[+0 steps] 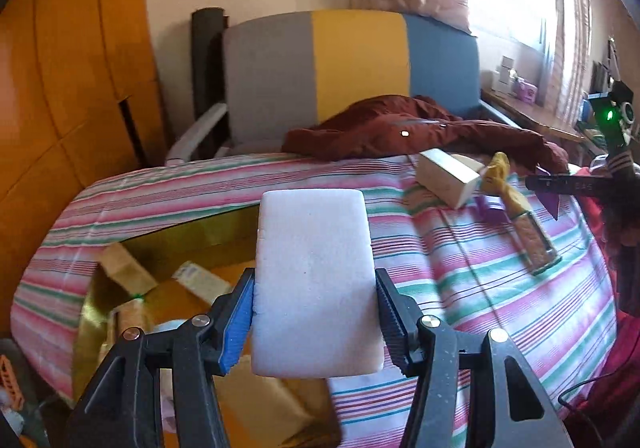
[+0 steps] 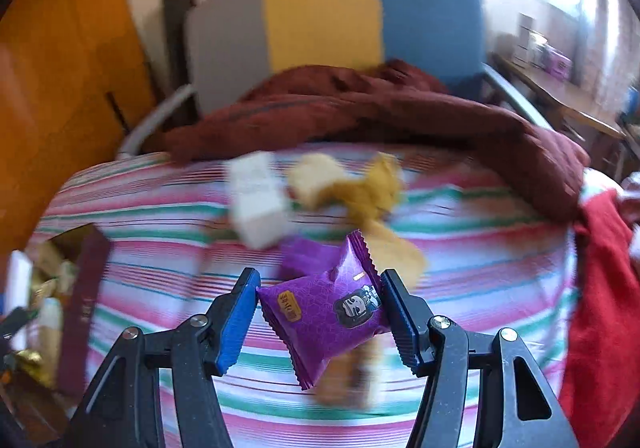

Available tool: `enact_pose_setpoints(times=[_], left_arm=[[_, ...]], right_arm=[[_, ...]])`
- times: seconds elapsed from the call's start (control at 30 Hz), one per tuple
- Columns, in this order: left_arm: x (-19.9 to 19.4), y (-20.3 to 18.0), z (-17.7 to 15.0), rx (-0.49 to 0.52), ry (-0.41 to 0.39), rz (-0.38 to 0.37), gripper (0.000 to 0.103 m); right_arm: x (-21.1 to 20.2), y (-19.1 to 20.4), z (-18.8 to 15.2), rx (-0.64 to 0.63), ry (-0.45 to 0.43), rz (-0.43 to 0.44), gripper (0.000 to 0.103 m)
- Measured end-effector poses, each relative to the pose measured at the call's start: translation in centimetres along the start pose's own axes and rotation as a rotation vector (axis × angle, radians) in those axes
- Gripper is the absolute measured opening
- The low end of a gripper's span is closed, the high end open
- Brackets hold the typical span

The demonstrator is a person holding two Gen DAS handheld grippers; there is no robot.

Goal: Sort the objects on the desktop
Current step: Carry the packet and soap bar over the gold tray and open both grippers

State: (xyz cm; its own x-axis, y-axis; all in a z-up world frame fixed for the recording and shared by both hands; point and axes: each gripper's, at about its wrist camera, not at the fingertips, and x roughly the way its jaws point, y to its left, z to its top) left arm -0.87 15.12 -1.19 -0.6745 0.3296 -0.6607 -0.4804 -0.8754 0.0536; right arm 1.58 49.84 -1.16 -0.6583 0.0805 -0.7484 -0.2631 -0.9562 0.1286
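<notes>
My left gripper (image 1: pixel 314 314) is shut on a white foam block (image 1: pixel 314 280) and holds it above the striped cloth, beside a gold-lined box (image 1: pixel 168 248) with several packets inside. My right gripper (image 2: pixel 320 312) is shut on a purple snack packet (image 2: pixel 328 312), lifted above the cloth. The right wrist view is blurred. On the cloth lie a white box (image 1: pixel 446 175) (image 2: pixel 256 203), a yellow wrapper (image 1: pixel 500 175) (image 2: pixel 360 195), another purple packet (image 1: pixel 490 209) (image 2: pixel 308 260) and a clear pack of biscuits (image 1: pixel 534 242). The right gripper also shows at the far right of the left wrist view (image 1: pixel 568 183).
The striped cloth (image 1: pixel 480 288) covers the surface. A dark red jacket (image 1: pixel 400 131) lies along the far edge before a grey, yellow and blue chair back (image 1: pixel 352 63). A red cloth (image 2: pixel 600 288) hangs at the right. A dark red box lid (image 2: pixel 82 308) stands at the left.
</notes>
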Motion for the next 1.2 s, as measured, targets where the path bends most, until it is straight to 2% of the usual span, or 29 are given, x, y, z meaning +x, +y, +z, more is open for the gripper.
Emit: enact_pose_setpoints(times=[0.27, 0.43, 0.63, 0.8, 0.9, 1.2], left_arm=[[-1.5, 3.9, -1.4, -0.059, -0.007, 0.068, 0.057], [-2.2, 6.2, -2.4, -0.099, -0.008, 0.103, 0.057], [-2.2, 8.6, -3.7, -0.151, 0.01, 0.13, 0.057], [-1.6, 11.3, -4.9, -0.214, 0.035, 0.138, 0.057], [-1.0, 13.6, -5.8, -0.286, 0.059, 0.123, 0.057], [0.3, 18.5, -7.6, -0.38, 0.093, 0.156, 0.057]], right_arm=[[-0.3, 10.9, -0.5, -0.099, -0.017, 0.209, 0.062], [0.4, 17.3, -1.4, -0.142, 0.003, 0.334, 0.062], [1.2, 23.3, -2.4, -0.179, 0.04, 0.435, 0.062], [2.0, 26.9, -3.1, -0.19, 0.08, 0.49, 0.062], [2.7, 28.5, -3.7, -0.188, 0.109, 0.511, 0.062], [4.0, 32.1, -4.7, -0.226, 0.165, 0.53, 0.062]])
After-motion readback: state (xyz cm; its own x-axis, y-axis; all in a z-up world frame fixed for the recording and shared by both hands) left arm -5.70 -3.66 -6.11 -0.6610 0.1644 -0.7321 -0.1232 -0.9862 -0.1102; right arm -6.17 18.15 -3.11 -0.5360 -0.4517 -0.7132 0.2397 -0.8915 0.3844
